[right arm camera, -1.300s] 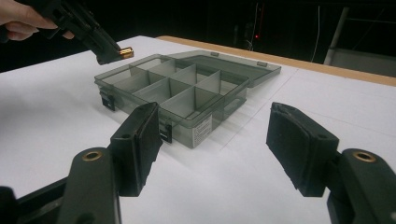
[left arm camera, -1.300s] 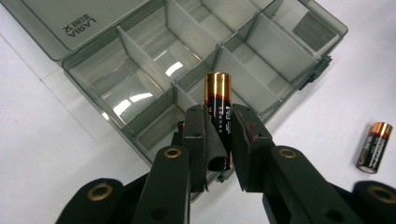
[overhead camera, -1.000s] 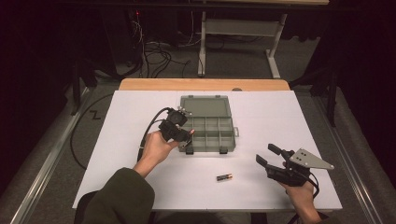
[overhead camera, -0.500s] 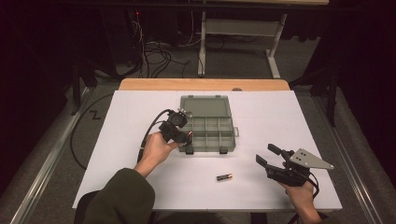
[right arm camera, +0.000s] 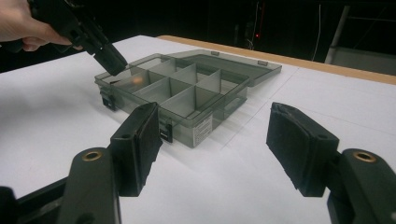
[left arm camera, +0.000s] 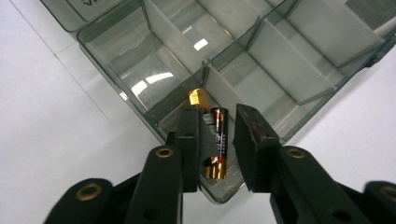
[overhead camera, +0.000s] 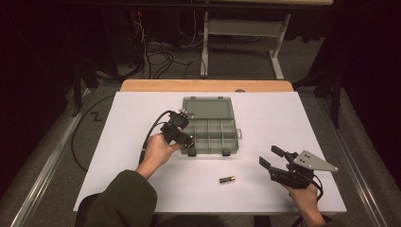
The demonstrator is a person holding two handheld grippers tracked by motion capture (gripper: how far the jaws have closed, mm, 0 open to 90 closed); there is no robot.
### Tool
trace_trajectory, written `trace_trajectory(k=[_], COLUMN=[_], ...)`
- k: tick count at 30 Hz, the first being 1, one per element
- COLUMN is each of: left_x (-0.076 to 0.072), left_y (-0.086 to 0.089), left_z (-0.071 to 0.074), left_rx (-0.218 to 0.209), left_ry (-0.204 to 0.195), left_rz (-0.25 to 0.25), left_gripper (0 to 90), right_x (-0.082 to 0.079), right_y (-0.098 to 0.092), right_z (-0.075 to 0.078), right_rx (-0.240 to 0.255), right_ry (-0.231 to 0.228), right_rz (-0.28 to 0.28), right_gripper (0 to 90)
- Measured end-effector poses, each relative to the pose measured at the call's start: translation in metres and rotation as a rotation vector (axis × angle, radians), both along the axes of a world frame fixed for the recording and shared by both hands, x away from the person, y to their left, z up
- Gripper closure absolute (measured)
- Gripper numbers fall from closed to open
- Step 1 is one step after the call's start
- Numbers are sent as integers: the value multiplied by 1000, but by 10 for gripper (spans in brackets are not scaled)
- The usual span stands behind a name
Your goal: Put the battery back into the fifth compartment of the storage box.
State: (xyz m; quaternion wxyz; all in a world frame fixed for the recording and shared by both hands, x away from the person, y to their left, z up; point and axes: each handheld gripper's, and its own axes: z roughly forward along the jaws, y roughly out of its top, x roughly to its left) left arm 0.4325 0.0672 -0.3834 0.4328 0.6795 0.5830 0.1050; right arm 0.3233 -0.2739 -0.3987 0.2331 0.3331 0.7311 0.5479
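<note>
Battery [left arm camera: 218, 142] lies in the near corner compartment of the clear organiser box [overhead camera: 222, 130], between the left hand-held gripper [left arm camera: 217, 135] pads, which have just been opening and no longer press it. Right hand-held gripper [overhead camera: 270, 157] open, empty, well apart. Second battery [overhead camera: 227, 179] lies on the bench [overhead camera: 132, 118].

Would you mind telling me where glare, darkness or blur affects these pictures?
High view: white table bright, surroundings nearly black. Left gripper view: glare patches on the clear organiser box; the battery between the left claw pads stays sharp. Right gripper view: right claw pads soft-edged up close, background dark.
</note>
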Motion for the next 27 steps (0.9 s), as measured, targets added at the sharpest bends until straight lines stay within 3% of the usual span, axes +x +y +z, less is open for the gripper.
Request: trace_trajectory(k=[11, 14, 19, 21, 22, 23, 24, 26, 27], left_x=[-7, -10, -15, -16, -17, -18, -19, -19, -19], left_y=[-2, -3, -6, -12, -8, -13, -9, -16, -17], left_z=[5, 5, 7, 7, 8, 8, 9, 9, 9], left_rx=[-21, -4, -11, -72, -25, -68, -26, -93, -94], left_ry=[-23, -38, -43, -64, -50, -63, -50, -64, -66], left_rz=[-18, -25, -39, 6, -40, -5, -52, 8, 9], left_gripper=[549, 520, 491, 485, 483, 481, 479, 473, 472], right_x=[0, 0, 0, 0, 0, 0, 0, 0, 0], right_y=[0, 0, 0, 0, 0, 0, 0, 0, 0], right_z=[0, 0, 0, 0, 0, 0, 0, 0, 0], right_rx=[0, 0, 2, 3, 3, 2, 0, 1, 1], right_ry=[-1, -1, -2, -3, -2, -1, -1, -2, -2], right_rz=[-1, -1, -2, -2, -3, -3, -2, -2, -2], right_gripper=[367, 367, 367, 367, 367, 367, 367, 367, 367])
